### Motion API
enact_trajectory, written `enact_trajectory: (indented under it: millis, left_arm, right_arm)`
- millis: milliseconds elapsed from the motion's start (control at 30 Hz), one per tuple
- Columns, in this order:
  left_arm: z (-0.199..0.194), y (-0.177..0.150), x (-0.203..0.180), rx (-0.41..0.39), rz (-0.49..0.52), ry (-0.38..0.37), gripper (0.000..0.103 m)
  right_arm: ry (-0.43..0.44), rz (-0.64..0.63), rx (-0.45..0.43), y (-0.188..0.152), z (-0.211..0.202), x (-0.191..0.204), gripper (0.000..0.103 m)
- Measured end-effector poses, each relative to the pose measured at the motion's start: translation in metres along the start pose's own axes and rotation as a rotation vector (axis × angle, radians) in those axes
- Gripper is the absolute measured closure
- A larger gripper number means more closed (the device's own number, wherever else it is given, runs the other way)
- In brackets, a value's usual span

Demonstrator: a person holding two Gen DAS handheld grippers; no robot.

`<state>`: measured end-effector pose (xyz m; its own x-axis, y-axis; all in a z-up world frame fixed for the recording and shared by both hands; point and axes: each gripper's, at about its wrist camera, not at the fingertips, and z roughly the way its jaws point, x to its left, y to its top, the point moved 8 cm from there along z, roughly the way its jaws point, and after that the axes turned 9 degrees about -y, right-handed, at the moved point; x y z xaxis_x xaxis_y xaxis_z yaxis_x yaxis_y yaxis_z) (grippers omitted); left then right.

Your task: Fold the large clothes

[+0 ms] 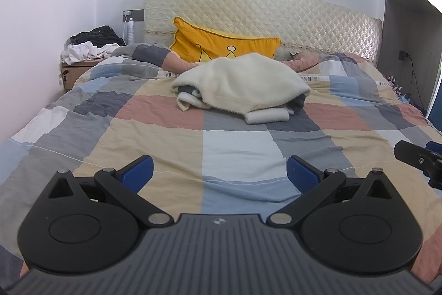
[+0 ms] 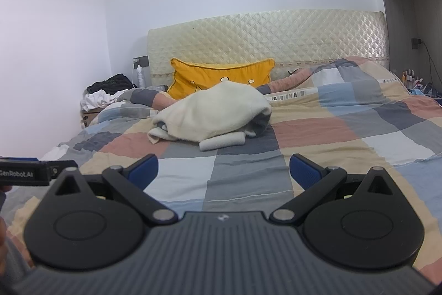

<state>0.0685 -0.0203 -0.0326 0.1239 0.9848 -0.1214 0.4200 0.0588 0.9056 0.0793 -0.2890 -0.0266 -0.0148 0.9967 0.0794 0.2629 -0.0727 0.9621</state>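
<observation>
Room: bedroom with pale walls; a bed (image 1: 165, 134) with a checked cover fills both views.
Left gripper (image 1: 219, 170): jaws spread wide, nothing between the blue pads (image 1: 138, 173), held low above the near part of the cover.
Right gripper (image 2: 223, 169): also spread wide and empty, above the cover, near the left one.
Garment: a cream fleece garment (image 1: 240, 85) lies crumpled in the middle of the bed, well apart from both grippers; a grey inner side shows at its edge.
Behind it: a yellow pillow (image 1: 221, 43) leans at the quilted headboard (image 1: 276, 13).
Left side: a pile of clothes (image 1: 91, 44) on a bedside cabinet (image 1: 74, 71).
</observation>
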Motion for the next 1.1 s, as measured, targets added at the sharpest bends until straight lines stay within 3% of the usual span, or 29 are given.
enact_trajectory:
  millis: [800,1100]
  left_arm:
    - [0.0,-0.001,-0.009,-0.007,-0.003,-0.01,0.0]
    - [0.014,0.012,-0.009,-0.018,0.028,-0.006,0.0]
  right_arm:
    - [0.001,0.001,0.003,-0.003,0.003,0.007,0.0]
    - [0.017,-0.007,-0.007,0.005,0.01,0.018,0.0]
